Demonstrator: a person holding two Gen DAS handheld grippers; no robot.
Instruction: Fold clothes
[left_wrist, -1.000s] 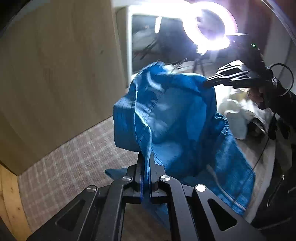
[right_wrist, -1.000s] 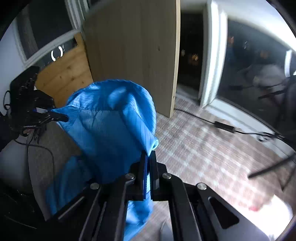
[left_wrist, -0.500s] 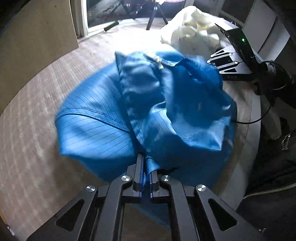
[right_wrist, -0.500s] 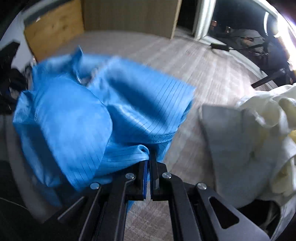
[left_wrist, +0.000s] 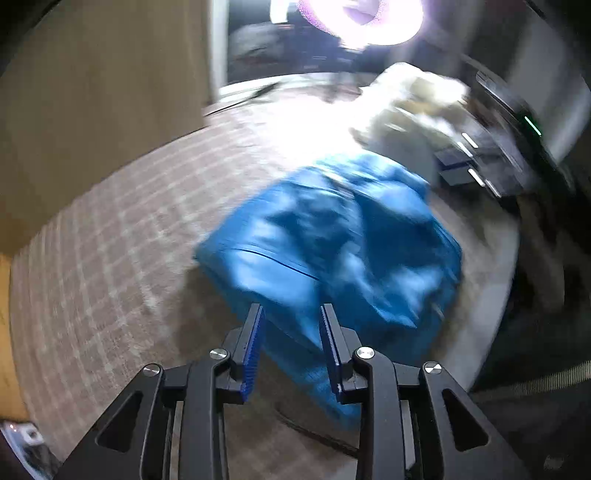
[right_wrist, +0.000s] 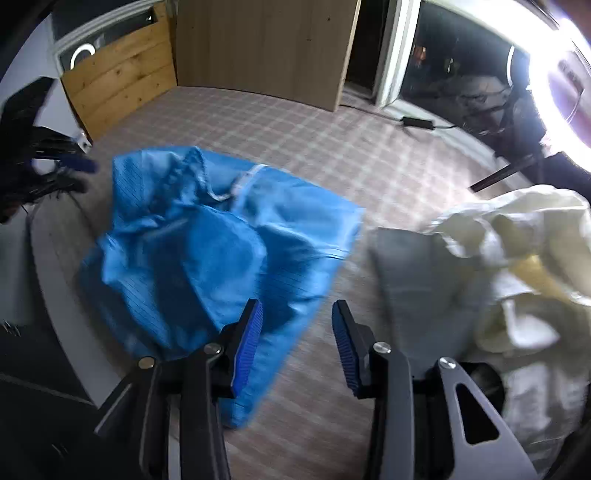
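A checked, pale carpet (right_wrist: 332, 147) filled most of both views, spreading out beyond the fingers to a tall wooden panel (right_wrist: 266, 48) at the far side. On it, ahead of and partly under both pairs of fingers, lay the blue garment (right_wrist: 207, 251), bunched and creased rather than flat; in the left wrist view the same blue garment (left_wrist: 332, 243) was blurred, its near edge running down between the two fingers. Off to the right of the right gripper's fingers sat a heap of cream clothes (right_wrist: 524, 251) with a grey piece of cloth (right_wrist: 413, 273) just beside it, near the garment but apart from it. A bright ring light (left_wrist: 362, 18) glared beyond the fingers at the top of the left wrist view. The right gripper (right_wrist: 297, 314) had its jaws opening, the blue-padded fingers spread with bare carpet showing in most of the gap and the garment's edge just at the left pad, not pinched. The left gripper (left_wrist: 291, 314) was likewise opening, fingers apart, with blue cloth lying loose between them and neither pad pressing on it. It showed again, blurred, at the far left of the right wrist view.
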